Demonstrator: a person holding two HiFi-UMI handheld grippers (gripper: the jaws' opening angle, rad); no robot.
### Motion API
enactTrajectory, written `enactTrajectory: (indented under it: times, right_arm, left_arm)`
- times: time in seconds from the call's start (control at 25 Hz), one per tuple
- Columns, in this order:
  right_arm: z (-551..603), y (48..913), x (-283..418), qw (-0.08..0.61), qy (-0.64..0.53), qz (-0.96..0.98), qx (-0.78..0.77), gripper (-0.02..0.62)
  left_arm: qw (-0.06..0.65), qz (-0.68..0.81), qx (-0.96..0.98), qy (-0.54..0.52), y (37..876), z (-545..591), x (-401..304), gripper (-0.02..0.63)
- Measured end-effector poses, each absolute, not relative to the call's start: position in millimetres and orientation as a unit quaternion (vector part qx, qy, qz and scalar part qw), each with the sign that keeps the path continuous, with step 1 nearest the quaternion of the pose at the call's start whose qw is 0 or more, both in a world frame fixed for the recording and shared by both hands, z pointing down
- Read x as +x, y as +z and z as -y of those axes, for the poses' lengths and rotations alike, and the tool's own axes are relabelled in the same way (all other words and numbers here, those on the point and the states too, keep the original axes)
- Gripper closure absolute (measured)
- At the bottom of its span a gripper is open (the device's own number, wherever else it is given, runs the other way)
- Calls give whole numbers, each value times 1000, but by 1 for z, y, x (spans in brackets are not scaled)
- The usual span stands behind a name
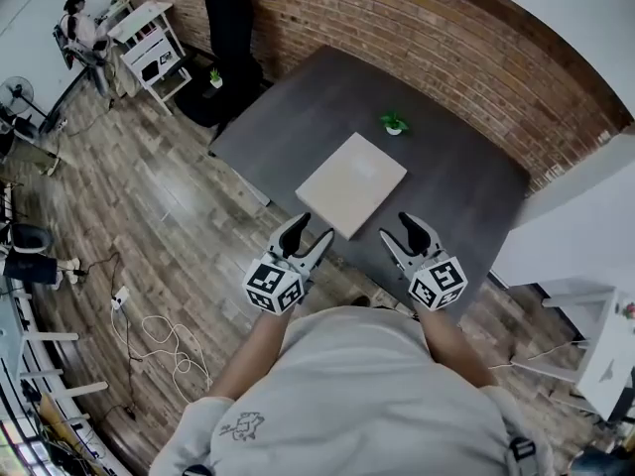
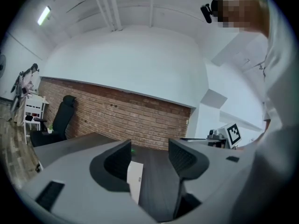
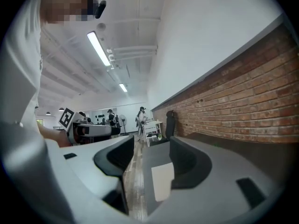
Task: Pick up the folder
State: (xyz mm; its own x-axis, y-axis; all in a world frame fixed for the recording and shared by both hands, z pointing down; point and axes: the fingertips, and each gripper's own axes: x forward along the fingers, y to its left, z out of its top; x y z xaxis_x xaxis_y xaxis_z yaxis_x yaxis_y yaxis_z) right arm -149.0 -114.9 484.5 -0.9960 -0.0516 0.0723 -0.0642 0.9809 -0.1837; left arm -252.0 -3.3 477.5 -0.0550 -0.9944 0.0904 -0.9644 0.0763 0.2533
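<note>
A flat beige folder [image 1: 351,183] lies on the dark grey table [image 1: 466,196], its near corner close to the table's near edge. My left gripper [image 1: 310,238] hovers just short of that corner on its left, jaws apart and empty. On the corner's right, my right gripper [image 1: 399,231] is likewise open and empty. In the left gripper view the folder [image 2: 135,178] shows low between the jaws of the left gripper [image 2: 149,155], a short way ahead. The right gripper view has the folder [image 3: 162,181] low between the jaws of the right gripper [image 3: 150,153].
A small green plant [image 1: 394,124] stands on the table beyond the folder. A brick wall [image 1: 446,58] runs behind the table. A black office chair [image 1: 230,28] and a white shelf cart [image 1: 151,53] stand at the back left. Cables [image 1: 164,340] lie on the wooden floor.
</note>
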Motion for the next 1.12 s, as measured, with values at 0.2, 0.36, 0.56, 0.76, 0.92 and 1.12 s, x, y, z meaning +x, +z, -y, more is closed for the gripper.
enactTrajectory:
  times: [0.2,0.36,0.56,0.76,0.92,1.12]
  right_arm:
    - [150,487,-132,34,105,992,61,351]
    - [166,485,-123,33,112,990,82,351]
    - [180,494,-111,38,125,985,112,351]
    - [197,500,-106,33,134,978,155,351]
    - [209,508,-112,32,141,971,192,351]
    - [225,519,-134,41,163,960,222,351]
  left_arm:
    - [126,699,701,-54,477,45,-241,356]
    - [130,683,718,-46,474,70,-237,356]
    - [139,648,748,-38,478,104,-224,356]
    - [149,605,782,-21,488,135,-218,354]
    - [159,573,804,-10,497,155,-228,353]
    - [168,541,824,3,501,179,-252,353]
